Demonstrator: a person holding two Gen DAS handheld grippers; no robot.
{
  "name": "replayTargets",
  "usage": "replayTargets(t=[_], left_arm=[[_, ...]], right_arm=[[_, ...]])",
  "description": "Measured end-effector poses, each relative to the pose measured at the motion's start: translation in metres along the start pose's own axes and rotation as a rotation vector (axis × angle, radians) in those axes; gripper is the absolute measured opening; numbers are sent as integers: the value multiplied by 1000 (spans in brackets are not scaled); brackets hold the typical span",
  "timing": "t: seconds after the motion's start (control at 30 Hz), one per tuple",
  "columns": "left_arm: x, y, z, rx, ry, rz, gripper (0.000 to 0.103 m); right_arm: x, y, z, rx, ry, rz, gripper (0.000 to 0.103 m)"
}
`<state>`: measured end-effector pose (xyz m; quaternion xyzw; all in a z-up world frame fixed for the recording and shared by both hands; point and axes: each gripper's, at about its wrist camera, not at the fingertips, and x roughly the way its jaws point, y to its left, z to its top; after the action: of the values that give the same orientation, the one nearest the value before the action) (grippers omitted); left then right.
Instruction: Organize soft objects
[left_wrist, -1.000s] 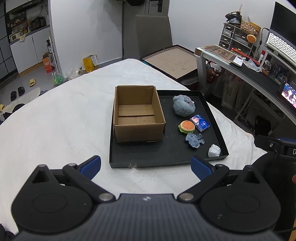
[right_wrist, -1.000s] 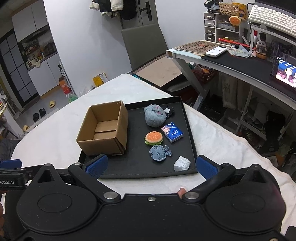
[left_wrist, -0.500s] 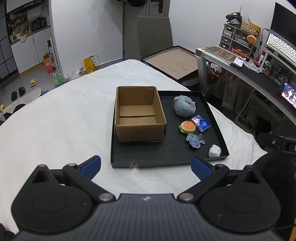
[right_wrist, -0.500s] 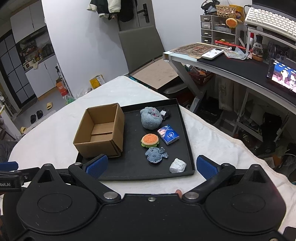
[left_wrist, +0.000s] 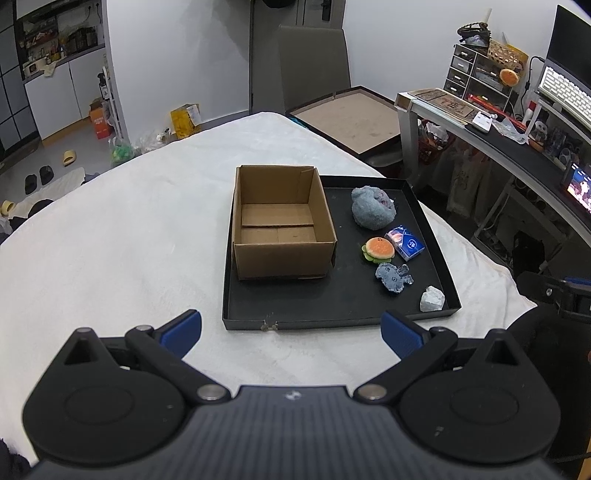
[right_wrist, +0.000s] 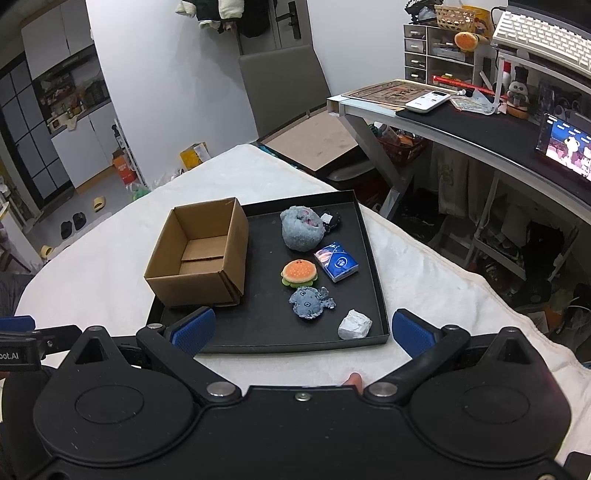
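Left wrist view: looks forward and down from above near edge of black tray (left_wrist: 332, 325), roughly square to it, cardboard box (left_wrist: 282, 225) dead centre, desk at far right. Right wrist view: similar height, set further right of tray (right_wrist: 273, 345), angled so box (right_wrist: 199, 254) sits left of centre, desk larger. Both near tray. Shared: tray, box, white cloth, chair beyond tray.

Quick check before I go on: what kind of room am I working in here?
Most likely a lived-in home, a bedroom or studio. The tray sits on a white blanket like a bed's, a cluttered computer desk with a keyboard stands to the right, and slippers lie on the floor.
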<state>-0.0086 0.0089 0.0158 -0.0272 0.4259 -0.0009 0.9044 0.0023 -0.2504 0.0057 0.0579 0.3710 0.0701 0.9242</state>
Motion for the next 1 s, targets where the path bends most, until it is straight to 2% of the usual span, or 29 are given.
replayTargets(t=[0.67,1.0], left_arm=[[27,1,7,-8,32,-15,103],[56,11,16,-41,57,-18,103]], right_arm=[[21,-12,2,26,27,-3,103],[51,-22,5,56,86,-15,103]])
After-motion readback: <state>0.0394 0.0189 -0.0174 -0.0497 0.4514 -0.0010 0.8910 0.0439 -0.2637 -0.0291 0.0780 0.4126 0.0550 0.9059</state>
